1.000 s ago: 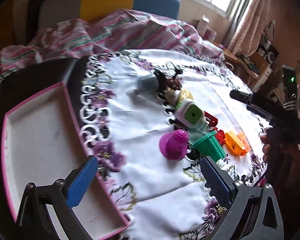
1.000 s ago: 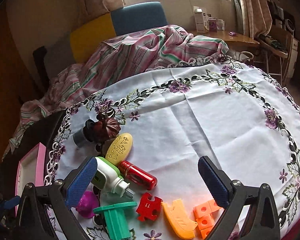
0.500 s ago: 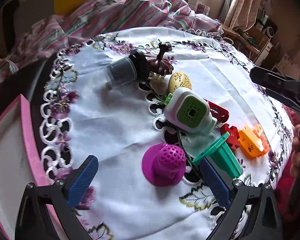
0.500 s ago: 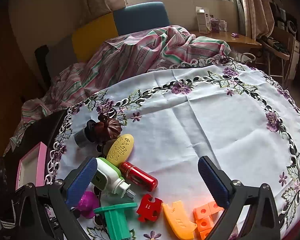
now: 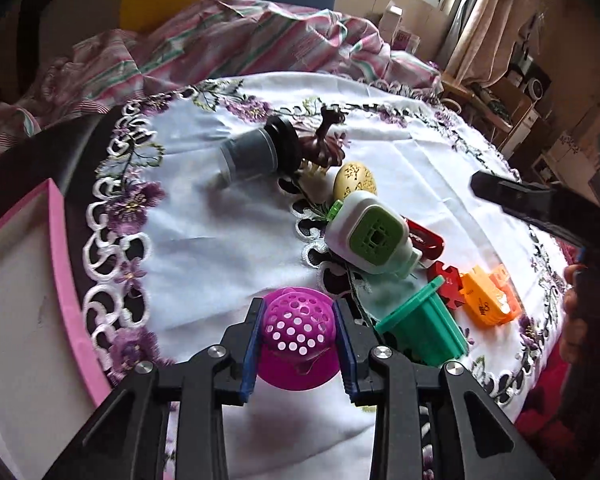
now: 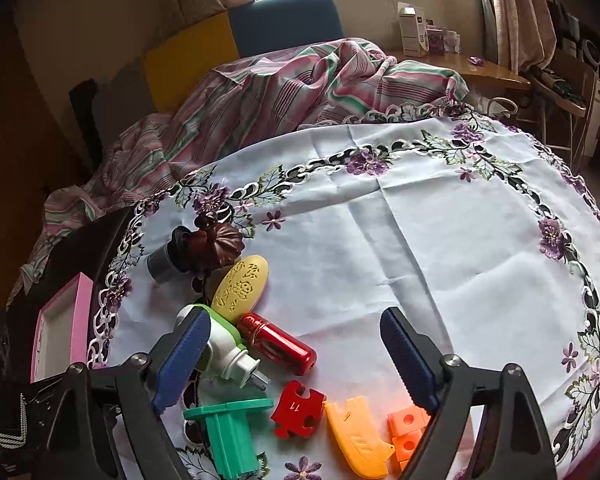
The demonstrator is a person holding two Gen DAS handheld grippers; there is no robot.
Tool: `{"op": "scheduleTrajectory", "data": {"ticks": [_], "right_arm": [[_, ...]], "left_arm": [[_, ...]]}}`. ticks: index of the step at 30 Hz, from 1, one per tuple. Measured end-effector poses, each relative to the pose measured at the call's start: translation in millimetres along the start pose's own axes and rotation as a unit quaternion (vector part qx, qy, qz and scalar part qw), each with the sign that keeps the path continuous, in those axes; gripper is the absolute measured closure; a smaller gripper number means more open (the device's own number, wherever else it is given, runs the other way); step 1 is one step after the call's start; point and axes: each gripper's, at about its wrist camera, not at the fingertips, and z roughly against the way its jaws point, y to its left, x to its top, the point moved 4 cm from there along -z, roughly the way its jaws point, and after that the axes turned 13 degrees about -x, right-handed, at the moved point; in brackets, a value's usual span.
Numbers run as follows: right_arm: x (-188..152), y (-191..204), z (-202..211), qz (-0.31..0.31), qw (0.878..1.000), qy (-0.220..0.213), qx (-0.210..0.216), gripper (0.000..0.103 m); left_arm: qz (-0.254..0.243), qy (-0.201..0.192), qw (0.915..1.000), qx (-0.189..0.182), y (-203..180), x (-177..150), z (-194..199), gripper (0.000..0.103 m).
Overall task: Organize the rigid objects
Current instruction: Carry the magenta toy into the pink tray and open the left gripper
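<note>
White embroidered cloth [image 6: 400, 248] covers the tabletop, and at its near edge the left claw [image 5: 299, 334] is clamped on the magenta perforated dome [image 5: 298, 322], beside the pink tray [image 5: 60, 280]. Just right, the right claw [image 6: 296, 354] is closing with nothing pressed between its pads, above a red cylinder [image 6: 276, 344], red puzzle piece [image 6: 296, 408] and green block [image 6: 228, 432]. Farther back lie a yellow oval [image 6: 242, 286] and grey jar [image 5: 256, 152].

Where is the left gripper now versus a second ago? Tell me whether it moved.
Yes. The left gripper advanced from beside the pink tray toward the toy cluster, and its jaws are now shut on the magenta perforated cap.
</note>
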Motion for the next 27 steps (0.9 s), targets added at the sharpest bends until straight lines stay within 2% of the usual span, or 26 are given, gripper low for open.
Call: {"op": "scheduleTrajectory", "data": {"ticks": [3, 8, 10, 12, 15, 18, 21, 27], "right_arm": [[-7, 9, -4, 0.012, 0.999, 0.028, 0.038, 0.027], [-19, 30, -8, 0.067, 0.996, 0.046, 0.043, 0.033], [-23, 37, -8, 0.084, 0.995, 0.047, 0.042, 0.034], [-25, 39, -6, 0.094, 0.993, 0.051, 0.046, 0.041], [-31, 46, -5, 0.117, 0.99, 0.059, 0.052, 0.044], [-36, 53, -6, 0.134, 0.987, 0.065, 0.058, 0.044], [-41, 58, -9, 0.151, 0.984, 0.073, 0.055, 0.045], [-50, 64, -17, 0.177, 0.979, 0.091, 0.051, 0.046]], "left_arm": [[0.004, -0.02, 0.9998, 0.003, 3, -3, 24, 0.069], [0.027, -0.05, 0.9982, 0.017, 26, -12, 67, 0.069], [0.039, -0.061, 0.9969, 0.032, 43, -18, 83, 0.069], [0.054, -0.068, 0.9945, 0.059, 69, -23, 99, 0.069], [0.091, -0.074, 0.9884, 0.097, 117, -28, 118, 0.069], [0.115, -0.074, 0.9811, 0.137, 164, -29, 127, 0.069], [0.132, -0.072, 0.9758, 0.159, 197, -27, 129, 0.069], [0.134, -0.068, 0.9715, 0.184, 221, -21, 119, 0.069]]}}
